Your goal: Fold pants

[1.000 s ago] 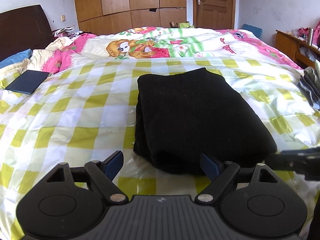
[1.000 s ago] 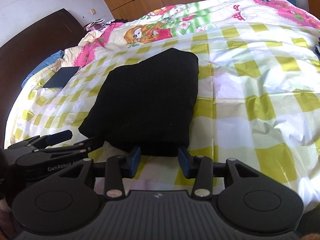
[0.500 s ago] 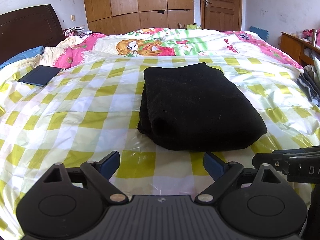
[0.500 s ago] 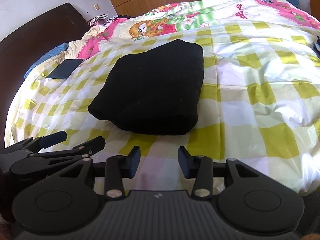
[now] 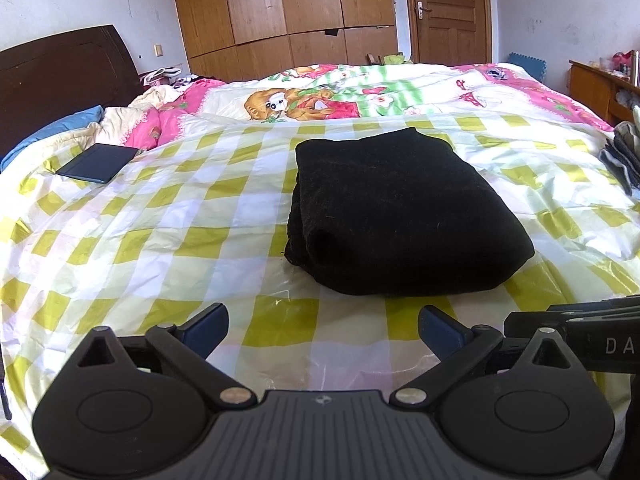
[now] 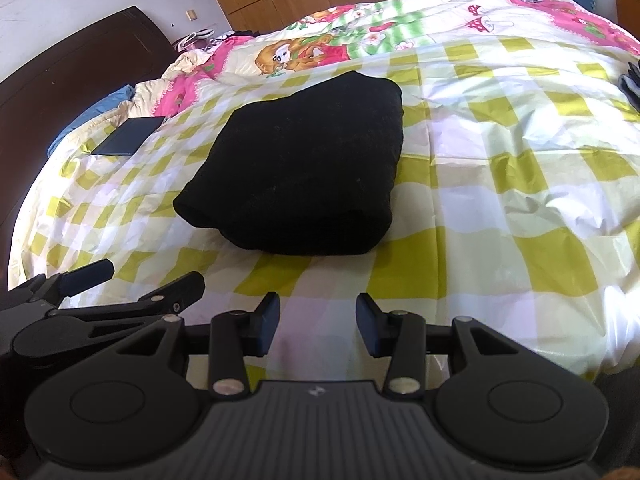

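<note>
Black pants (image 5: 400,212) lie folded into a thick rectangle on the yellow-checked sheet (image 5: 168,240) of the bed. In the right wrist view the same pants (image 6: 304,168) sit ahead and slightly left. My left gripper (image 5: 322,330) is open wide, a short way back from the near edge of the bundle, with nothing between its blue pads. My right gripper (image 6: 318,322) is open at a middling width, also back from the pants and holding nothing. Each gripper shows at the edge of the other's view: the left gripper (image 6: 132,284) and the right gripper (image 5: 580,320).
A dark tablet (image 5: 98,162) lies on the sheet at the far left near the pillows. A cartoon quilt (image 5: 360,96) covers the bed's far part. Grey clothes (image 5: 622,152) sit at the right edge. A dark headboard (image 5: 60,76), wooden wardrobe (image 5: 280,8) and door stand beyond.
Both grippers have drawn back from the folded pants, which now lie farther ahead. The left jaws have spread slightly wider. The pants have stayed in place.
</note>
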Demonstrator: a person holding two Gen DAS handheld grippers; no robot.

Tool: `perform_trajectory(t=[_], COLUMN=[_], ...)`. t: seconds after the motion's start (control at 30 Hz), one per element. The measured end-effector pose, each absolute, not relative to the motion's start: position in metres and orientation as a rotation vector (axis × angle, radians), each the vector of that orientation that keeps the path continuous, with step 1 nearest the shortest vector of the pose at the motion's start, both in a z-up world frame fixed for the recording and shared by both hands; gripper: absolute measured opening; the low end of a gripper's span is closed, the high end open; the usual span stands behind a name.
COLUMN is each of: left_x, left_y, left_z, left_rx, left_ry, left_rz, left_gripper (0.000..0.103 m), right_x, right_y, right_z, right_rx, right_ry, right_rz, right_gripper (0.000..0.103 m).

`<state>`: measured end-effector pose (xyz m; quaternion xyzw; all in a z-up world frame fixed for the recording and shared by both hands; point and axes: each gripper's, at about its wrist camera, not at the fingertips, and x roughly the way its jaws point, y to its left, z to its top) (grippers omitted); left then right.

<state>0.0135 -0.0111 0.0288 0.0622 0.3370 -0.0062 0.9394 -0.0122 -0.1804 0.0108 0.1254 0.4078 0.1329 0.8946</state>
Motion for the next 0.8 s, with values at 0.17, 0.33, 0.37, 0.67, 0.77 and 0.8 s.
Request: perform_trajectory(t=[0.17, 0.33, 0.37, 0.67, 0.77, 0.8], left_x=[0.012, 0.010, 0.010, 0.008, 0.008, 0.008], left_y=[-0.017, -0.014, -0.014, -0.014, -0.014, -0.014], left_z=[0.026, 0.024, 0.024, 0.018, 0.017, 0.017], left_rx=[0.149, 0.137, 0.132, 0.123, 0.123, 0.123], left_ry=[0.693, 0.697, 0.701, 0.723, 0.725, 0.727], left_rz=[-0.011, -0.014, -0.014, -0.013, -0.016, -0.018], left_gripper=[0.103, 0.103, 0.103, 0.103, 0.103, 0.103], right_x=[-0.015, -0.017, -0.018, -0.020, -0.020, -0.020], right_y=[-0.182, -0.181, -0.180, -0.180, -0.180, -0.180], right_z=[0.010, 0.008, 0.008, 0.006, 0.005, 0.005], right_rx=[0.257, 0.251, 0.249, 0.238, 0.237, 0.236], right_ry=[0.846, 0.854, 0.855, 0.867, 0.869, 0.869], right_rz=[0.269, 0.269, 0.271, 0.269, 0.268, 0.268], right_gripper=[0.044, 0.044, 0.044, 0.045, 0.045, 0.045])
